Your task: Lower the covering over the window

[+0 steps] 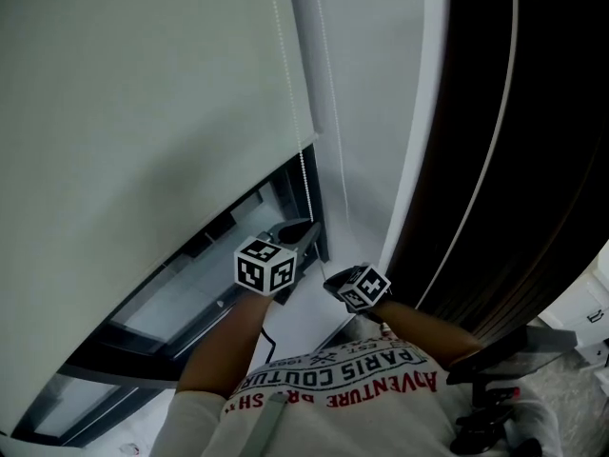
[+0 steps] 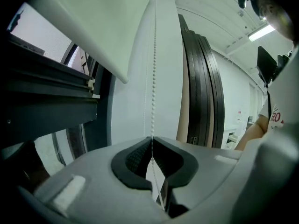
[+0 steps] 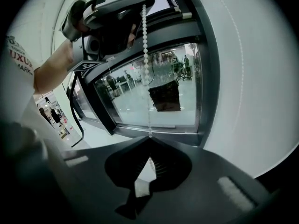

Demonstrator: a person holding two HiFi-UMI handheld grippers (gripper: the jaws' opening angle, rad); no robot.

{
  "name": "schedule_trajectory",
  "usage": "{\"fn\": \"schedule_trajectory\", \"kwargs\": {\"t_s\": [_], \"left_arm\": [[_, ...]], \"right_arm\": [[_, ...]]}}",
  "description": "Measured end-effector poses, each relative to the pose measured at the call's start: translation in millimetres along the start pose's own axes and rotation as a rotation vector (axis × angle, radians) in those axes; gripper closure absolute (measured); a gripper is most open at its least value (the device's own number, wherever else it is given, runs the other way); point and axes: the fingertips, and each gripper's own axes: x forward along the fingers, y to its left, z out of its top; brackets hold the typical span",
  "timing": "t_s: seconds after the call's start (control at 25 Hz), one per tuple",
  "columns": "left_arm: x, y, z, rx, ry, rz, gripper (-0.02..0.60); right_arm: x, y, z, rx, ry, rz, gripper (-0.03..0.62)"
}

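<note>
The blind is the biggest thing in front of me. It is a pale roller sheet that covers the upper part of the window, and its hem stops well short of the sill. I judge it light and fairly stiff across its width but easy to crease, so I would not pull on the fabric itself. The place to take hold is the cord at the blind's right edge.

Below the hem the dark window frame and a band of bare glass are uncovered, so the task is only partly done. Right of the blind runs a strip of white wall, and past that stand dark panels. In the left gripper view the room beyond them looks white, with a ceiling light. I see no worktop.

The bead chain hangs just beside the blind's right edge. It is thin, limp and nearly weightless. The beads give the pads something to catch on, but I think a hard jerk could snap it or let it slip.

My 2 claws both clamp it. The left claw is pinched shut on the chain just below the hem. The right claw is closed tight on what appears to be the same strand, further below the blind.
</note>
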Motion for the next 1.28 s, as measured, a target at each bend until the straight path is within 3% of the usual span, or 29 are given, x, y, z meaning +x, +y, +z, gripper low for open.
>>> {"fn": "schedule_trajectory", "kwargs": {"t_s": [0.52, 0.68, 0.84, 0.92, 1.08, 1.28], "left_arm": [[4, 6, -56, -0.041, 0.101, 0.031, 0.569], [0, 15, -64, -0.074, 0.088, 0.055, 0.569], [-4, 20, -59, -0.027, 0.075, 0.093, 0.566], [-5, 19, -56, -0.034, 0.062, 0.095, 0.557], [-9, 19, -57, -0.069, 0.024, 0.082, 0.476], [-28, 11, -62, -0.086, 0.010, 0.073, 0.462]], "right_arm": [[6, -10, -49, 0.067, 0.143, -0.034, 0.586], [7, -12, -54, 0.118, 0.123, -0.021, 0.586], [6, -11, -49, 0.122, 0.102, -0.015, 0.577], [6, -11, -46, 0.115, 0.096, -0.012, 0.529], [8, -14, -37, 0.116, 0.062, -0.028, 0.432], [-13, -19, -1, 0.105, -0.063, -0.092, 0.361]]}}
